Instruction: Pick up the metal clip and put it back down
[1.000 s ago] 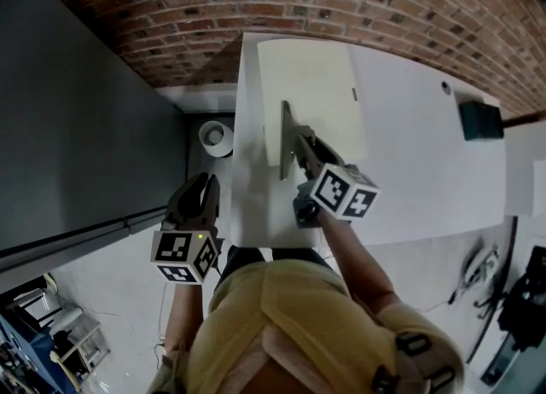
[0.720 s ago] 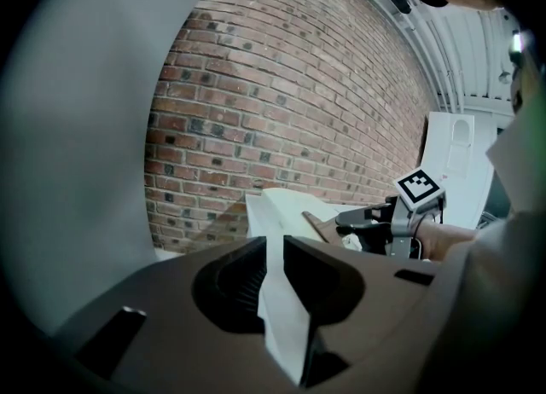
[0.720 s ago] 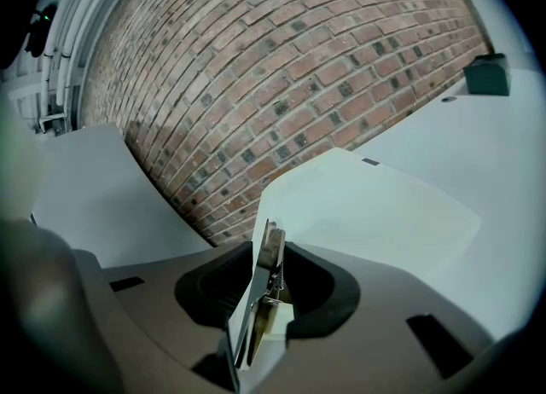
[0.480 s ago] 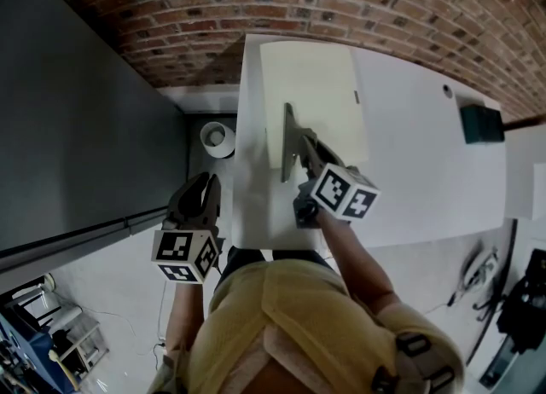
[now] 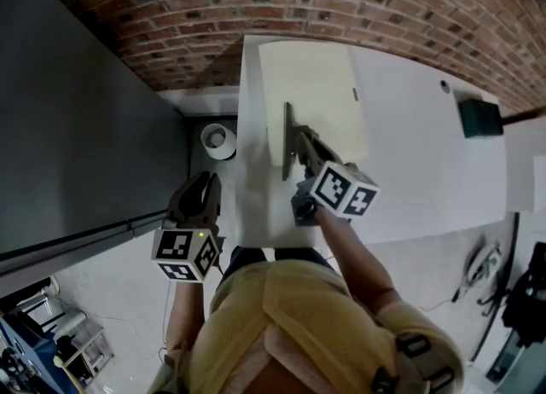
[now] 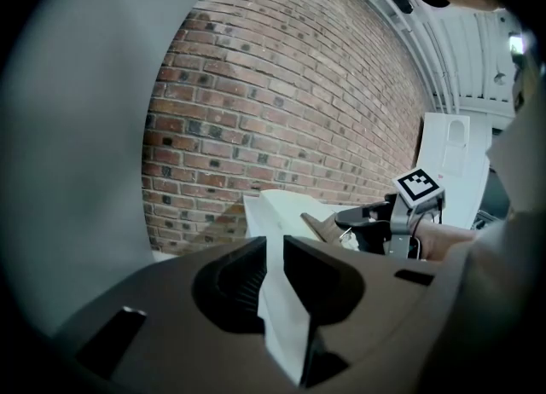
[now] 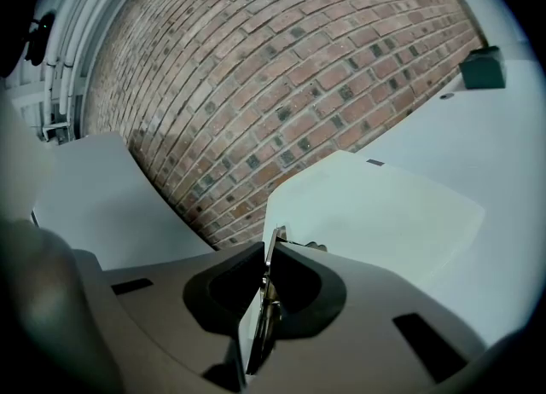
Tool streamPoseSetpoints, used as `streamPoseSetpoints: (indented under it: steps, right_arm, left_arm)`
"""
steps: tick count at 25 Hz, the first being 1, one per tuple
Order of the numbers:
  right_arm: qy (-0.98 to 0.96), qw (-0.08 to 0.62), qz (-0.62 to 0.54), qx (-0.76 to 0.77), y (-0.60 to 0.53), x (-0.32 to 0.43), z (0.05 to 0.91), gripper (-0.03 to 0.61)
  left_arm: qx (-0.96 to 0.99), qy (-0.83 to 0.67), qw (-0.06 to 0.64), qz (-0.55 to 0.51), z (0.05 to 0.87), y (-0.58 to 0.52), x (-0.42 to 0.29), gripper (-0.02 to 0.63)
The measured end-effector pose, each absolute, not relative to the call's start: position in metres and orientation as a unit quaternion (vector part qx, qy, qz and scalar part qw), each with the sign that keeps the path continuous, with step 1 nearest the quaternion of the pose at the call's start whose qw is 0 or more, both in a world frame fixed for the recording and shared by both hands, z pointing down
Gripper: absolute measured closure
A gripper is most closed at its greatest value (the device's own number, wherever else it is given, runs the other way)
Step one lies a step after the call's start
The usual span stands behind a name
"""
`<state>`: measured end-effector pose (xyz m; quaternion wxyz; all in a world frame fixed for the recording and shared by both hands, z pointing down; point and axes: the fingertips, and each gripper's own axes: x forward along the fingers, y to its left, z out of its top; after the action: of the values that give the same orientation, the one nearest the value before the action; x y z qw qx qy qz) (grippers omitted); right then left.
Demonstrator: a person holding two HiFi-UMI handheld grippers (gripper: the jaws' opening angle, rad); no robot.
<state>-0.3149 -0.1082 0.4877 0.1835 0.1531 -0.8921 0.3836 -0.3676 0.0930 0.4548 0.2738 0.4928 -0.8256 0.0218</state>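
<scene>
- head view, nearest the camera: a person's yellow shirt, with both forearms reaching forward from it.
- the left gripper hangs off the near left edge of the table, well back and to the left of the right fingers.
- left gripper view: its fingers stand a narrow slit apart with nothing between them. only the white table edge shows through the gap.
- the right gripper reaches over the table, its marker cube behind the fingers.
- right gripper view: the jaws have just been closing and the pads now press on the clip from both sides.
- the clip is a thin metal plate standing on edge between those fingers, its top edge poking out just past the fingertips.
- in the head view the clip runs as a grey strip along the left side of the right fingers. i cannot tell whether its lower edge rests on the table or is clear of it.
- a pale sheet lies flat on the table, starting just right of the clip and stretching ahead of the right fingertips.
- a white roll sits on the floor, ahead of the left fingers and left of the right fingers, beside the table.
- a dark box sits on the table well to the right of the right fingers.
- a brick wall lies beyond everything, past the sheet's far edge.
</scene>
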Motion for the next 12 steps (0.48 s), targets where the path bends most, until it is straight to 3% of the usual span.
streamPoseSetpoints:
  steps: [12]
  right_arm:
    - [-0.896, 0.173, 0.376, 0.163, -0.087, -0.305, 0.476, 0.555]
  left_arm:
    - [0.528, -0.807, 0.264, 0.016, 0.448, 0.098, -0.369, 0.557]
